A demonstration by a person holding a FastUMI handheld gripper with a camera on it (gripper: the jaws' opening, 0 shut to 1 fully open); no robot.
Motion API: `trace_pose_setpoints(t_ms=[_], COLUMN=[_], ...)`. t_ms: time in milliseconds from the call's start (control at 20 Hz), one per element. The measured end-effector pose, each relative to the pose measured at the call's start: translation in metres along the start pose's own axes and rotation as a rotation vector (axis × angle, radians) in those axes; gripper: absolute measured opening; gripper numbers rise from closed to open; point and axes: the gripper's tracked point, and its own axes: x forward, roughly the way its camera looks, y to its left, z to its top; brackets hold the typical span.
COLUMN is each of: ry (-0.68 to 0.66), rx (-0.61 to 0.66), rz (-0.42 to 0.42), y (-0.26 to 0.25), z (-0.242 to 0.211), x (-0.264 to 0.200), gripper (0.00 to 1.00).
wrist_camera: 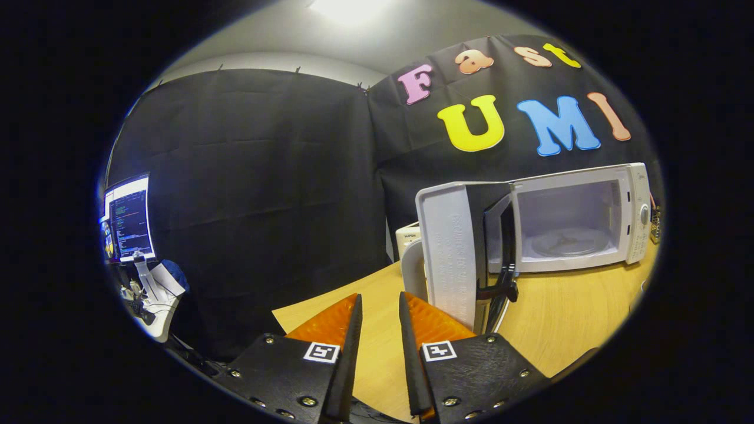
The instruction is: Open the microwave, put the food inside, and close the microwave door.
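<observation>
Gripper view: your gripper (380,306) hangs over the wooden table (565,318), fingers a narrow gap apart, holding nothing — the microwave (580,218) sits at two o'clock, its door (450,253) swung wide open just ahead.

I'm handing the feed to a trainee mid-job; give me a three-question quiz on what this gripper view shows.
1. True or false: the white box-shaped microwave on the pale wooden table has its door swung open.
2. What lies on the microwave's floor? A) a bowl of food B) a bare glass turntable C) a mug
3. Fill in: the gripper, with orange-backed black fingers, holds ____.

Key:
1. True; the door stands just beyond the fingers.
2. B
3. Nothing; the fingers stand slightly apart with only table between them.
</observation>
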Motion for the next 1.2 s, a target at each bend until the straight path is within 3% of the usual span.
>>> trace_pose_setpoints(t_ms=[250,600,650,750,800,900,1200], ry=[0.010,-0.082,-0.103,-0.135,-0.144,-0.165,-0.145], rx=[-0.005,-0.018,-0.028,-0.071,-0.090,-0.095,-0.048], rz=[0.063,0.127,0.111,0.043,0.006,-0.074,-0.359], y=[0.020,0.026,0.017,-0.012,-0.026,-0.057,-0.167], z=[0.000,0.040,0.047,0.060,0.065,0.074,0.069], x=[0.023,-0.031,-0.042,-0.068,-0.081,-0.106,-0.179], gripper=[0.37,0.37,0.38,0.71,0.82,0.90,0.90])
